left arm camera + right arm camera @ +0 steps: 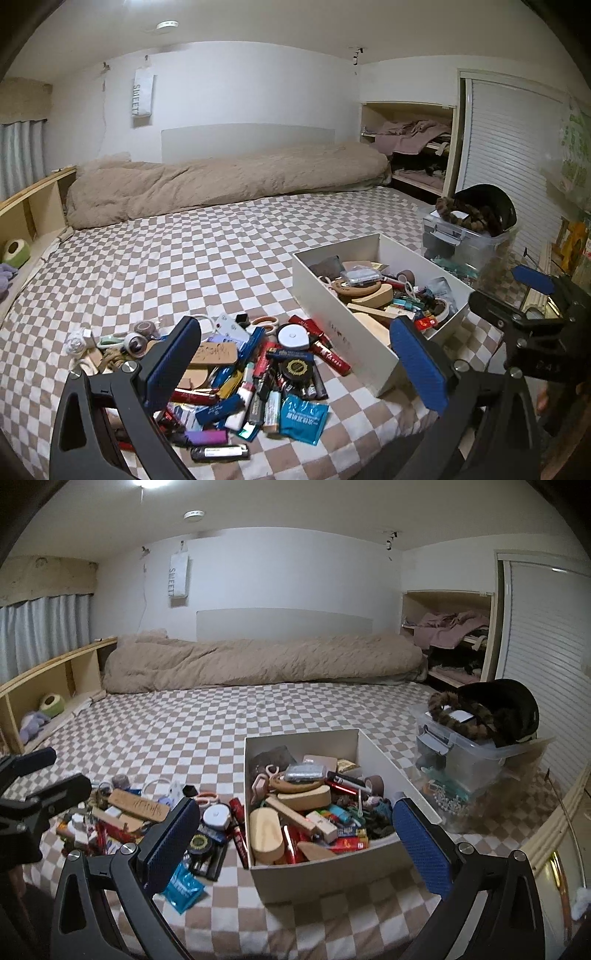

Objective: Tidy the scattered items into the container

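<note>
So the bed had a checkered cover, with a rolled-up tan duvet along the far side at 12 o'clock and a clear bin with a black cap and a furry thing on top off at 2 o'clock in the right wrist view. That bin sat just beside the box's far right corner, so that side was pretty crowded.

Both grippers were spread wide with nothing between the blue pads. The left gripper hung over the pile, which filled the gap between its fingers at 6 o'clock. It wasn't touching anything as far as I could tell. The right gripper was held over the near end of the box, also empty-handed. You could see the left gripper poking in at 9 o'clock in the right view.

The box was a long white open thing, already stuffed with wooden blocks, tape rolls and little packets. Its long axis ran from near to far, angling slightly right in the left wrist view, where it sat at 3 o'clock of the pile and touching its edge. The pile was a mess of lighters, red tubes, a round white tape measure and a teal packet, pointing every which way.
</note>
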Motion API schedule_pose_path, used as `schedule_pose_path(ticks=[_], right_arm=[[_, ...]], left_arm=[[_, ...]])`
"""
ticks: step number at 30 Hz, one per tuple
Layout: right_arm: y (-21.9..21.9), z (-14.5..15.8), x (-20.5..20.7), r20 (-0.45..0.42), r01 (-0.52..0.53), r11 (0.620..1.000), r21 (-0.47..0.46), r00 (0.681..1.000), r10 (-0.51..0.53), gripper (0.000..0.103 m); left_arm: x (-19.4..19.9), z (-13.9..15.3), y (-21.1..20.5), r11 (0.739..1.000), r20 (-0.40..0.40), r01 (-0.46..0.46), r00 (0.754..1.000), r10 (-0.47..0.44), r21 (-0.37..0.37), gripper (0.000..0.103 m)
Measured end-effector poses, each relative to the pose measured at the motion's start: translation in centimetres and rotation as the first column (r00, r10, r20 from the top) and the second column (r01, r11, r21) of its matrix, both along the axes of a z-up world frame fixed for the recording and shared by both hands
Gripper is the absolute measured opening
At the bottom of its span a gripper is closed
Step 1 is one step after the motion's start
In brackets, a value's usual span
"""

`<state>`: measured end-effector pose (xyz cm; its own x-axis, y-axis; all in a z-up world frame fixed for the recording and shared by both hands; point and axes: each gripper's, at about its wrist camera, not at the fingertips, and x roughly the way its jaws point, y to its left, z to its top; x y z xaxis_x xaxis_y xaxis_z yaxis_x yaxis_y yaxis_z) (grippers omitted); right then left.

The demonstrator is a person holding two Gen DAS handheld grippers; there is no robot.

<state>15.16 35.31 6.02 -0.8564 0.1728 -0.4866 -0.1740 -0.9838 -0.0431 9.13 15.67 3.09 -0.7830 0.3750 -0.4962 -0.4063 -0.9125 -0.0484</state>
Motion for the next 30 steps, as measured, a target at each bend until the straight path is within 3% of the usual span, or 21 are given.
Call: schedule_pose_path(ticks=[30], right_arm=[[-2.4,1.8,3.9,-0.038,-0.002,0.999,0.049,0.999,0.004,0.103]], left_arm=[[3.5,0.7,-2.1,0.999,0.012,-0.034,0.999,0.033,0.015,0.103]])
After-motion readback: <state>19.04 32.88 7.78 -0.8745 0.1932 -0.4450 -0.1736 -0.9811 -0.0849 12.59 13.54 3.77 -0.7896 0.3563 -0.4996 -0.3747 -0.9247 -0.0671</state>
